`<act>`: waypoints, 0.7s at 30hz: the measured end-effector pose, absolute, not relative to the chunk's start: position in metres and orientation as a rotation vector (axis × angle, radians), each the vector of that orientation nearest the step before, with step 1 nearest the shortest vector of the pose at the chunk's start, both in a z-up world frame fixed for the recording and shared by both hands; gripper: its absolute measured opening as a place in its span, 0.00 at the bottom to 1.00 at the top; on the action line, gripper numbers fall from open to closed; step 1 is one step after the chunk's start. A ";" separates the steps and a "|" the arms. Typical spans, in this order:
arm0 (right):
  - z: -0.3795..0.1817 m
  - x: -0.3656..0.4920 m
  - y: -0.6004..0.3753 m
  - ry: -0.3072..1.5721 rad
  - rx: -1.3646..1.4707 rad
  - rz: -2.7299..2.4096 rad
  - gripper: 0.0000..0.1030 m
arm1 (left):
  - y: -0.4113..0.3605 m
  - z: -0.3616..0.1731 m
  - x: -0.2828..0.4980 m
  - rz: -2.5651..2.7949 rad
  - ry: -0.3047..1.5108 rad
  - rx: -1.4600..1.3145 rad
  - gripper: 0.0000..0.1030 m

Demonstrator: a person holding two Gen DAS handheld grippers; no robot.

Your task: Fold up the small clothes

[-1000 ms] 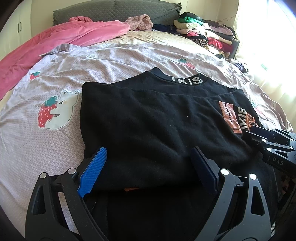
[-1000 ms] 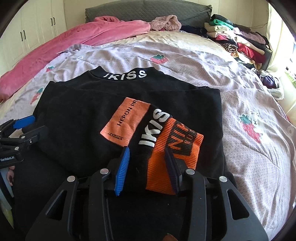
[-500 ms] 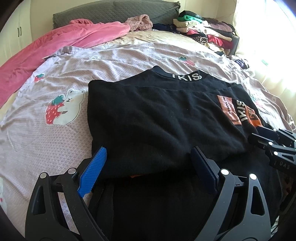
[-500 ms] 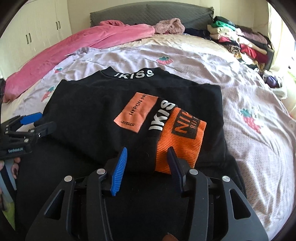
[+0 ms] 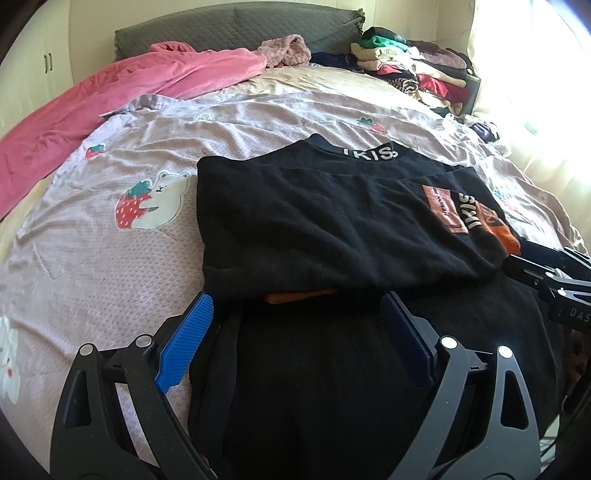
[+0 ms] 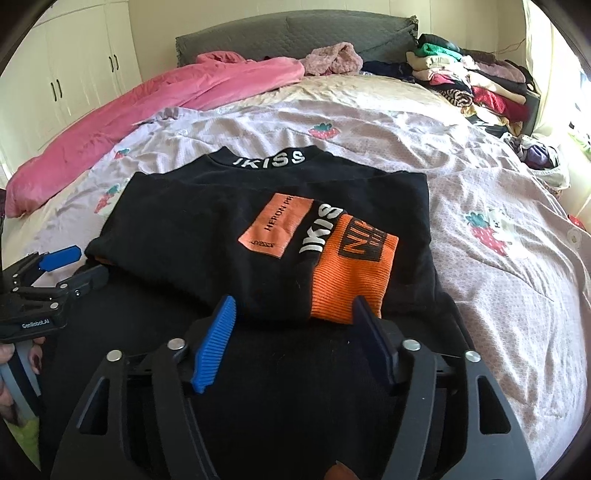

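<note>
A black sweater (image 5: 332,221) with a white "IKISS" collar and orange sleeve cuff (image 6: 351,273) lies partly folded on the bed, also in the right wrist view (image 6: 207,236). Its sleeves are folded in over the body and its lower part lies flat towards me. My left gripper (image 5: 295,328) is open and empty, just short of the folded edge near the left side. My right gripper (image 6: 295,332) is open and empty, just short of the orange cuff. Each gripper shows at the edge of the other's view (image 5: 546,273) (image 6: 59,273).
The bed has a lilac quilt (image 5: 110,258) with strawberry-bear prints. A pink duvet (image 6: 147,99) lies at the back left. A stack of folded clothes (image 6: 476,77) sits at the back right by the grey headboard (image 6: 295,33). White wardrobes (image 6: 74,62) stand left.
Both grippers have drawn back towards me from the folded edge, staying open. More of the sweater's lower part now shows in front of them.
</note>
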State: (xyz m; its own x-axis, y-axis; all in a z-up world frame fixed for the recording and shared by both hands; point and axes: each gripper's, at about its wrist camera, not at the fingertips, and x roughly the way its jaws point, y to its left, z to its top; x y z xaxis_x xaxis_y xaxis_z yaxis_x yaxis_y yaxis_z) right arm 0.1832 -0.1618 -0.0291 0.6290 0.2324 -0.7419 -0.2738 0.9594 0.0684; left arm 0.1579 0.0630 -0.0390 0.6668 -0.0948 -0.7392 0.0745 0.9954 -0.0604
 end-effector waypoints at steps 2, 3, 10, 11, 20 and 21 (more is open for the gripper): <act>-0.025 0.180 -0.162 0.830 -0.062 0.280 0.79 | 0.063 -0.036 0.156 -0.088 0.829 -0.029 0.87; -0.022 0.178 -0.163 0.820 -0.063 0.277 0.81 | 0.063 -0.035 0.154 -0.086 0.826 -0.031 0.90; -0.011 0.168 -0.165 0.782 -0.054 0.281 0.92 | 0.066 -0.025 0.144 -0.059 0.808 -0.050 0.91; -0.010 0.168 -0.166 0.779 -0.054 0.281 0.92 | 0.066 -0.023 0.143 -0.052 0.804 -0.047 0.91; 0.004 0.160 -0.173 0.740 -0.034 0.275 0.92 | 0.066 -0.009 0.132 -0.040 0.780 -0.040 0.91; 0.005 0.159 -0.173 0.737 -0.034 0.274 0.92 | 0.066 -0.007 0.130 -0.040 0.778 -0.036 0.91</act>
